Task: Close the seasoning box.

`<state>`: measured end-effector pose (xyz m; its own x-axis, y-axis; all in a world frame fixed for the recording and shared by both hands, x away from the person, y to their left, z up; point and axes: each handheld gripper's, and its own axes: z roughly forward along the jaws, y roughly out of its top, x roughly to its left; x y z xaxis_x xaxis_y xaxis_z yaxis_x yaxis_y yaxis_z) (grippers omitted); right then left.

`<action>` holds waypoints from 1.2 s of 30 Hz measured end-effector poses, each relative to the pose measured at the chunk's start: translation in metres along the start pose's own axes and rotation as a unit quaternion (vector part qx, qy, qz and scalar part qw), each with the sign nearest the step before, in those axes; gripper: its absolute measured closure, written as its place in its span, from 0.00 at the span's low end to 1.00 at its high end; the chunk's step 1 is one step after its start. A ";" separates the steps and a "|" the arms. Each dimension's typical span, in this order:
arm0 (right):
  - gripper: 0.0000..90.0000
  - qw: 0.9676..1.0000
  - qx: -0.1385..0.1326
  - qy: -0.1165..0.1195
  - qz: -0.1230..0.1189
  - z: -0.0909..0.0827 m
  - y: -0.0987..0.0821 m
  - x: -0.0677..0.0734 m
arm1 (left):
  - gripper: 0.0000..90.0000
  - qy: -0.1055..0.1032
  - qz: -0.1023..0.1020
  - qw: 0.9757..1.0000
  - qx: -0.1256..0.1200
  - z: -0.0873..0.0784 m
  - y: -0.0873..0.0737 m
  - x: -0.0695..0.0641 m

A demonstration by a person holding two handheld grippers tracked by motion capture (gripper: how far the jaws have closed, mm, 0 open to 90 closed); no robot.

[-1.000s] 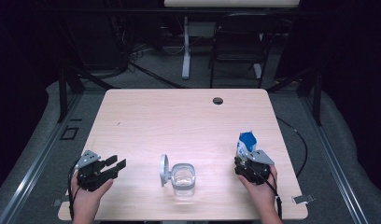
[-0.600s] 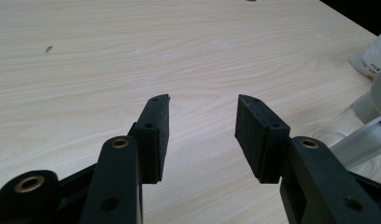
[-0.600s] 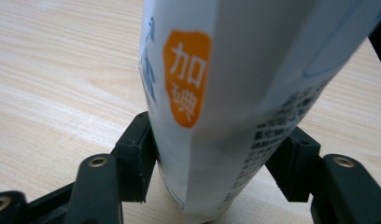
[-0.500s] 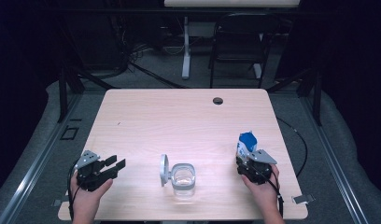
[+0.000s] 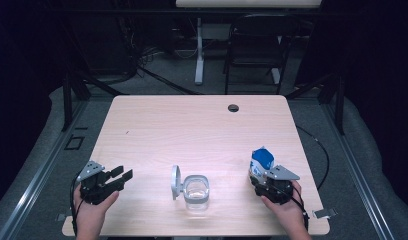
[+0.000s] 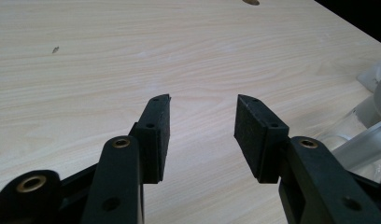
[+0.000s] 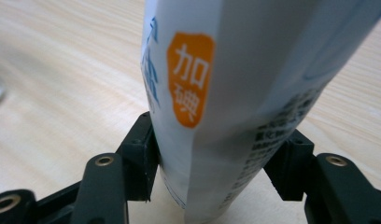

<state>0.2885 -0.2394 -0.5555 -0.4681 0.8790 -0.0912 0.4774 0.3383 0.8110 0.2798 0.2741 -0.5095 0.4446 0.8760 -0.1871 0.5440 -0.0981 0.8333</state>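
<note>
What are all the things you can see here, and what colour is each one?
Bag: one, white and blue with an orange patch, near right of the table, between the right jaws.
Jar: one, clear glass, near middle, lid hinged open on its left.
Table: one, pale wood, with a dark round hole near the far edge.
Chair: one, black, beyond the table.
Left gripper: black, open, near left.
Right gripper: black, jaws just closed on the bag.
Hands: two, at the near edge.
</note>
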 end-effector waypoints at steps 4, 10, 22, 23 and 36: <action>0.48 0.999 -0.006 0.025 -0.019 -0.006 -0.005 0.000 | 0.62 -0.001 -0.001 1.000 0.002 0.000 0.000 0.001; 0.48 0.998 -0.017 0.053 -0.039 -0.009 -0.012 -0.006 | 0.62 -0.004 0.001 1.000 0.003 0.002 0.001 -0.002; 0.45 0.999 -0.022 0.037 -0.012 -0.008 -0.014 -0.002 | 0.62 -0.005 -0.001 1.000 0.002 0.002 0.000 -0.001; 0.45 0.999 -0.021 0.035 -0.010 -0.008 -0.014 -0.001 | 0.62 -0.005 -0.001 1.000 0.002 0.002 0.000 0.000; 0.37 1.000 -0.009 -0.010 -0.015 -0.008 -0.015 0.010 | 0.62 -0.004 -0.007 1.000 0.002 0.002 -0.001 0.002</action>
<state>0.2709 -0.2386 -0.5641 -0.4675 0.8748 -0.1270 0.4496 0.3590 0.8179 0.2818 0.2752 -0.5113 0.4425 0.8732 -0.2041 0.5540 -0.0873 0.8279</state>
